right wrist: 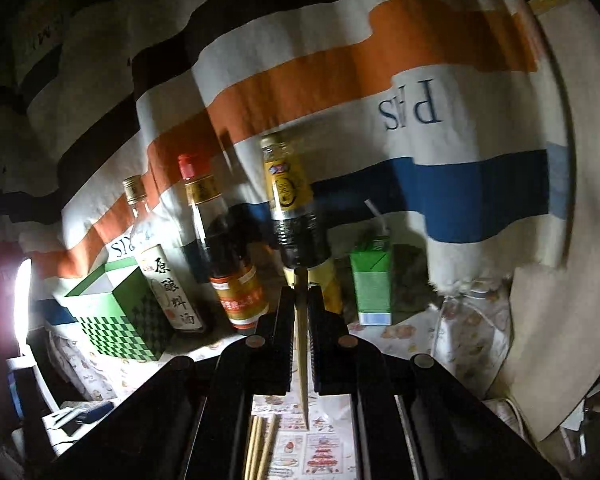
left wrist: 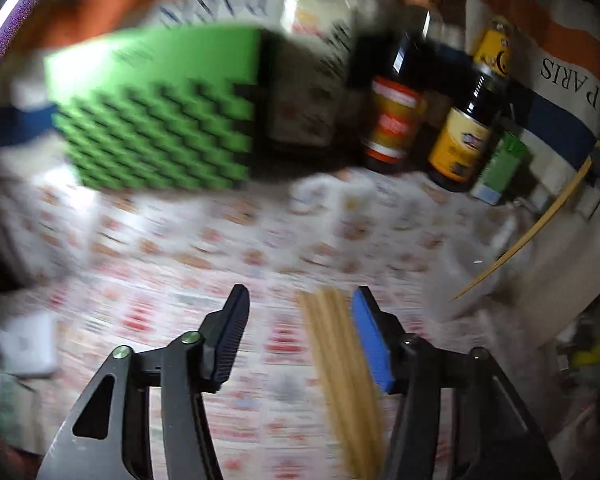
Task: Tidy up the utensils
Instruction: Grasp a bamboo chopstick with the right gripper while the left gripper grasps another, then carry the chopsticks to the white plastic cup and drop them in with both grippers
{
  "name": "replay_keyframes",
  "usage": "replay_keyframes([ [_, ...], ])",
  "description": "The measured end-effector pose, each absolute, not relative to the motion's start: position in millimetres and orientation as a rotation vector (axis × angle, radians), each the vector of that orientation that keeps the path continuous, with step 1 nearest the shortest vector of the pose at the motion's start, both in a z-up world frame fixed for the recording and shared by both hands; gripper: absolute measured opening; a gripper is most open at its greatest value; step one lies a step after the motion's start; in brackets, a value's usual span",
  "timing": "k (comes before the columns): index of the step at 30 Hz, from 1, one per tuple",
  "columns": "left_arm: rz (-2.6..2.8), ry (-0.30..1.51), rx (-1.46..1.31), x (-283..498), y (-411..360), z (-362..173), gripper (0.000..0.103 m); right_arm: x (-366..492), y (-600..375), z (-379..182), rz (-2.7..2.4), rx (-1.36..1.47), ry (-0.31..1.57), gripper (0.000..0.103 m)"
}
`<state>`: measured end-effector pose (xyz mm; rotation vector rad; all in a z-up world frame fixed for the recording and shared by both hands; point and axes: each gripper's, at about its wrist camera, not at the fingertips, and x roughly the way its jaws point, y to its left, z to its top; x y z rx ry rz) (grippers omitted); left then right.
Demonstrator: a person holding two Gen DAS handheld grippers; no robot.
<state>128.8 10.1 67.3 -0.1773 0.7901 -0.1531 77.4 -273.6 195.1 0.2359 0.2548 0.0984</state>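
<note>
Wooden chopstick [right wrist: 301, 344] is pinched upright between the pressed-together right gripper [right wrist: 301, 300] jaws; left gripper [left wrist: 300, 300] stands spread, bundled chopsticks [left wrist: 336, 360] against its blue pad [left wrist: 370, 340].

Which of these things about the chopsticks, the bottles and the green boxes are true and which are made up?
1. The right hand-held gripper is shut on a single chopstick. True.
2. The left hand-held gripper is shut tight with nothing near it. False: its jaws stand apart, and a bundle of chopsticks lies next to its blue pad.
3. The green checkered box is open at the top. True.
4. The small green carton has a straw sticking out. True.
5. All the bottles are lying on their sides. False: the bottles, like the yellow-labelled bottle, stand upright.
6. The cloth behind the bottles is plain white. False: the striped cloth has orange, blue and black bands.
</note>
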Motion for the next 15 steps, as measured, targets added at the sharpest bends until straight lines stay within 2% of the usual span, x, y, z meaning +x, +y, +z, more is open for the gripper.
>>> replay_keyframes([
  [1,-0.174,0.82,-0.189,134,2,62,0.051,76,-271,194,0.097,0.236,0.256,0.007],
  [4,-0.233,0.941,-0.153,159,-29,37,0.038,77,-274,193,0.1,0.244,0.269,0.008],
  [8,-0.182,1.066,-0.131,194,-46,8,0.026,76,-277,193,0.106,0.238,0.275,0.007],
  [15,-0.112,1.136,-0.147,229,-44,-18,0.025,69,-288,196,0.106,0.234,0.278,0.007],
])
